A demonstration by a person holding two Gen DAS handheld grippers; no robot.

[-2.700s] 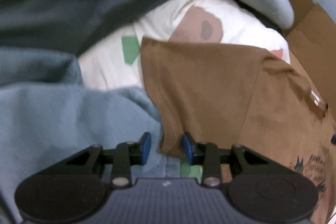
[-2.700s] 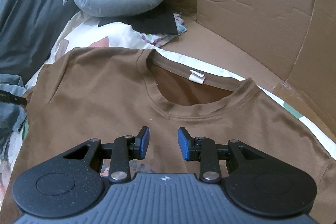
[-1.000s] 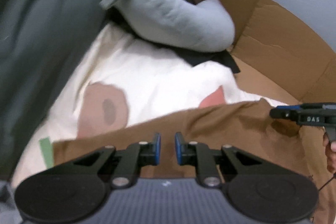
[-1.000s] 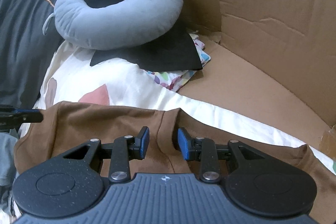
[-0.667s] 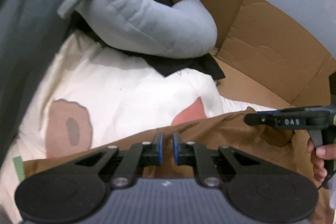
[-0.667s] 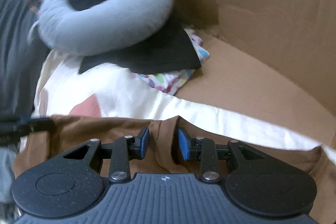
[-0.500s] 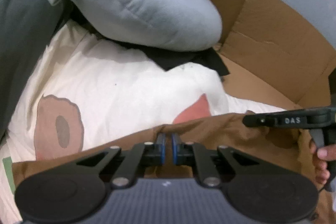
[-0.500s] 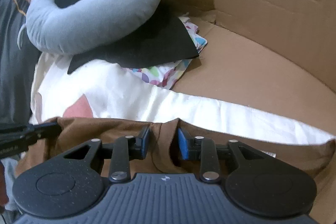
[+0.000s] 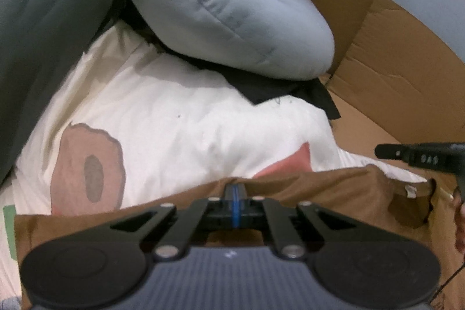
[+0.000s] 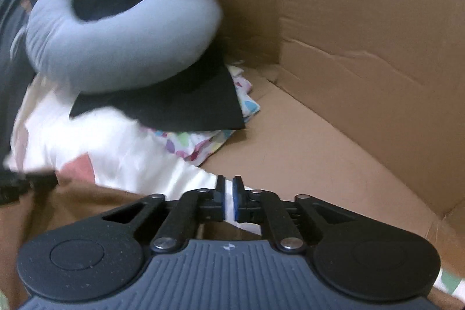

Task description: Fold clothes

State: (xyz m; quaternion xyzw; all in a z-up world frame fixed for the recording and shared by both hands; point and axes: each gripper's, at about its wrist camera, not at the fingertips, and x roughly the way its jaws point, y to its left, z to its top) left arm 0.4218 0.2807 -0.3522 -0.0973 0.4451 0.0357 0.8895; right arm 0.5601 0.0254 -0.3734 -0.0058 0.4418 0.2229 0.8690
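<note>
Cloth is what both grippers are dealing with: a brown T-shirt (image 9: 334, 191) lies on the white patterned sheet (image 9: 180, 130), on the near side of the grey neck pillow (image 9: 221, 5), with its top edge running across the sheet toward the cardboard wall (image 10: 363, 34). The left gripper (image 9: 234, 205) has its 2 blue pads pressed together on that top edge of the shirt, so it is clenched on the fabric. The right gripper (image 10: 229, 201) has its pads nearly touching, with only a thin slit between them; brown cloth shows below and to the side of its fingers, but whether any is pinched in that slit I cannot tell (the view is blurred). The shirt looks light, soft and limp, so it should sag and crease wherever it is not held, and thin cotton can slip from a shallow pinch. Good places to hold are the stitched shoulder seams either side of the collar (image 9: 412, 202), which lies toward the cardboard wall from the left gripper, since the doubled hem there is firmer. A black cloth (image 10: 180, 103) sits under the pillow.
</note>
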